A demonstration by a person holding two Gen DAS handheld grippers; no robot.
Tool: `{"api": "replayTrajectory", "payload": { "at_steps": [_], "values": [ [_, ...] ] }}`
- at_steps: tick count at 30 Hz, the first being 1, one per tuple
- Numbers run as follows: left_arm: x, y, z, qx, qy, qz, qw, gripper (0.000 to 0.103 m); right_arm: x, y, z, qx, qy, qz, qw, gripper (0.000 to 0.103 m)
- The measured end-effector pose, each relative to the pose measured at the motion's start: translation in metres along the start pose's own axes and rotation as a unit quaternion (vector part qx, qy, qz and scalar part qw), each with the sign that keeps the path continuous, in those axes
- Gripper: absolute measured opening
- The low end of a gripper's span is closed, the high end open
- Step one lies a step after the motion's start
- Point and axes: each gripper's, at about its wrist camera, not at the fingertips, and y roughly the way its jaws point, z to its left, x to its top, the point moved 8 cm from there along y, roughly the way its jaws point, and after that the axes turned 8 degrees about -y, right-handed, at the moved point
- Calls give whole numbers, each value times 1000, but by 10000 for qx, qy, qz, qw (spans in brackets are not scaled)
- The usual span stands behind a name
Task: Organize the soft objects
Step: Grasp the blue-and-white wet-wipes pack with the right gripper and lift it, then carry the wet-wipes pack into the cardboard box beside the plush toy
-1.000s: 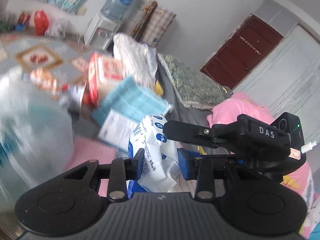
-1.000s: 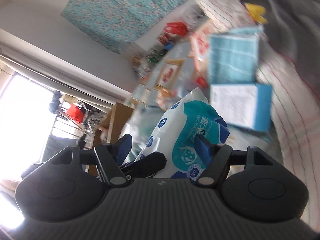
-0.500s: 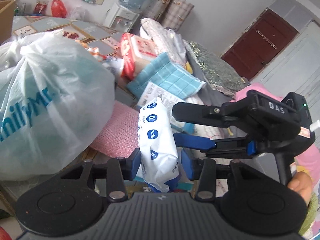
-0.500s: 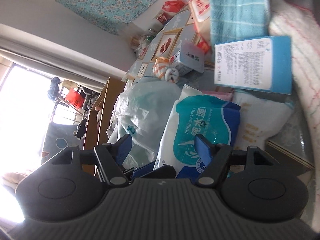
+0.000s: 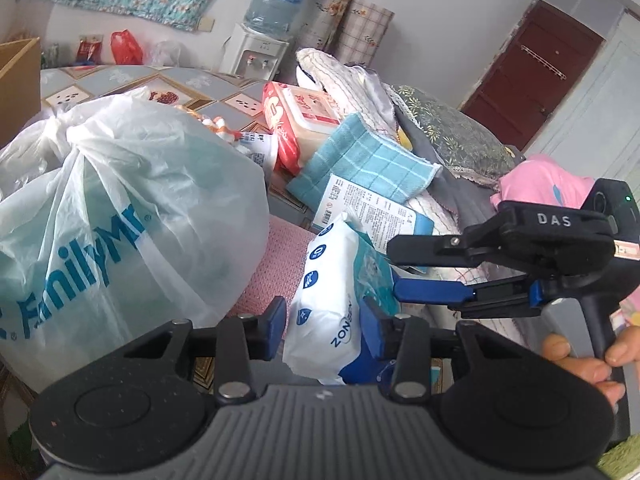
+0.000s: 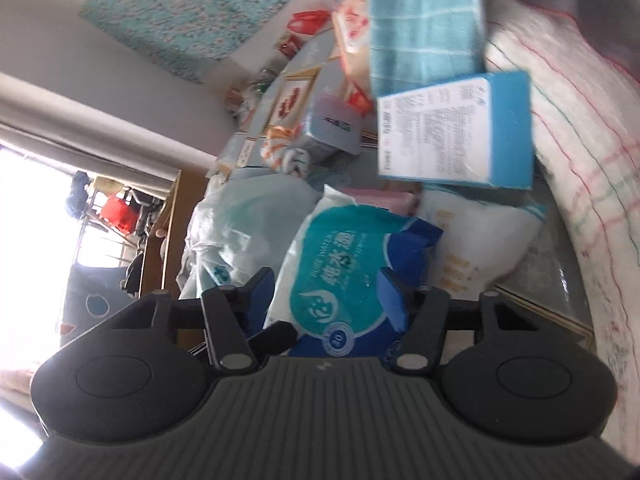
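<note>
In the left wrist view the left gripper (image 5: pixel 323 322) has the wipes pack (image 5: pixel 334 300) between its blue pads, which press the pack's narrow sides while the jaws close in on it. The right gripper (image 5: pixel 394 270) reaches in from the right, one black finger above and a blue one below, its tips at the pack's far edge; a hand (image 5: pixel 588 360) grips its handle. Left of the pack bulges a white plastic bag (image 5: pixel 120 216), with a pink mat (image 5: pixel 280 264) between bag and pack. Behind lie a blue box (image 5: pixel 372 210), a blue towel (image 5: pixel 360 164) and a red-and-white pack (image 5: pixel 300 120). In the right wrist view the right gripper (image 6: pixel 326 298) straddles the same wipes pack (image 6: pixel 340 276), jaws closing; the right-hand pad touches the wrapper, and whether the left-hand one does I cannot tell. A white pillow pack (image 6: pixel 476 240) lies just beside the wipes, under the blue box (image 6: pixel 456 128), and the towel (image 6: pixel 424 28) is farther off, blurred.
</note>
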Motion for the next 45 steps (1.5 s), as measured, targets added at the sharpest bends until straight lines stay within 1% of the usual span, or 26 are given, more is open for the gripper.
{"api": "replayTrajectory", "payload": {
  "at_steps": [2, 6, 9, 11, 14, 17, 19, 23, 25, 28, 30, 32, 36, 40, 45],
  "values": [
    [1, 1, -1, 67, 139, -35, 9999, 41, -1, -4, -2, -141, 23, -70, 9999, 55],
    [0, 2, 4, 201, 263, -83, 9994, 41, -5, -14, -7, -215, 158, -188, 9995, 55],
    [-1, 3, 5, 206, 359, -83, 9991, 41, -9, -12, -11, -301, 172, -122, 9993, 55],
    [-2, 4, 6, 151, 320, -35, 9994, 41, -12, -4, -14, -377, 191, -27, 9991, 54],
    [-2, 3, 5, 109, 357, 17, 9993, 40, -16, 10, -14, -364, 199, 116, 9991, 52],
    [0, 1, 4, 51, 358, 39, 9993, 42, -15, 16, -13, -399, 116, 110, 9991, 51],
    [3, 1, 3, 47, 362, 41, 9993, 47, -14, 17, -14, -349, 144, 104, 9992, 50],
    [7, 11, 2, 163, 407, 134, 9989, 48, -14, 18, -17, -296, 179, 77, 9994, 50],
    [7, 17, 1, 83, 354, 236, 9991, 48, -15, 21, -17, -251, 208, 61, 9994, 50],
    [8, 18, 0, 98, 392, 213, 9990, 46, -15, 22, -20, -205, 267, -9, 9994, 48],
    [7, 17, -3, 99, 479, 216, 9986, 41, -15, 20, -19, -167, 281, -63, 9994, 46],
    [6, 15, -7, 49, 520, 253, 9983, 39, -15, 18, -16, -152, 214, -127, 9996, 45],
    [7, 6, -15, 43, 605, 144, 9981, 38, -13, 9, -10, -83, 140, -258, 9995, 45],
    [10, -11, -26, 33, 725, -56, 9973, 38, -11, -4, 3, 3, 26, -417, 9991, 45],
    [21, -45, -37, 62, 788, -450, 9959, 38, -6, -21, 37, 134, -275, -601, 9977, 45]
  ]
}}
